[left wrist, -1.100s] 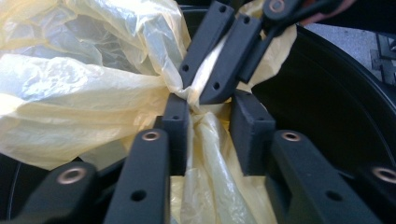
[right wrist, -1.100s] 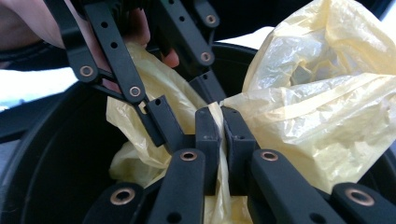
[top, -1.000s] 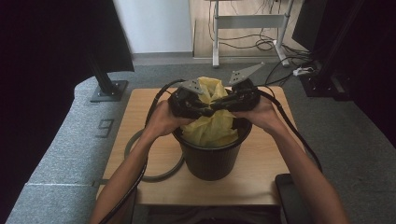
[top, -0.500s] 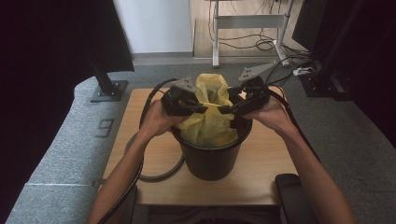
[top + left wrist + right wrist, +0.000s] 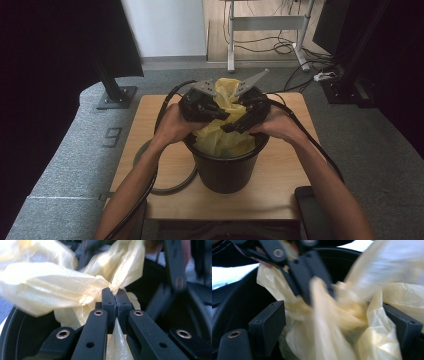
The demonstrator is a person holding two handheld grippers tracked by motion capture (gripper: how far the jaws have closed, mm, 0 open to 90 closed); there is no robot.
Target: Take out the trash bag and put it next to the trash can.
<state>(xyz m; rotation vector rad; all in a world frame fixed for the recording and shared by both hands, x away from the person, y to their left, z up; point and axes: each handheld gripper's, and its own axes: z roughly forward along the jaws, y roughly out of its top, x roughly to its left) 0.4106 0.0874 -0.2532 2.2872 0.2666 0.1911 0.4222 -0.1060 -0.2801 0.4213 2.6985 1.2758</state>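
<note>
Your left gripper is clenched on the yellow bag; in the left gripper view its jaws meet with a fold of the film pinched between them; your right gripper has its jaws released, and they have just been opening; in the right gripper view the pads stand wide apart with crumpled bag loose between them, not pressed. The bag sits bunched in the black bin, its top rising above the rim between your two hands; the bin stands near the middle of the desk; a black ring lies on the desk just left of the bin.
</note>
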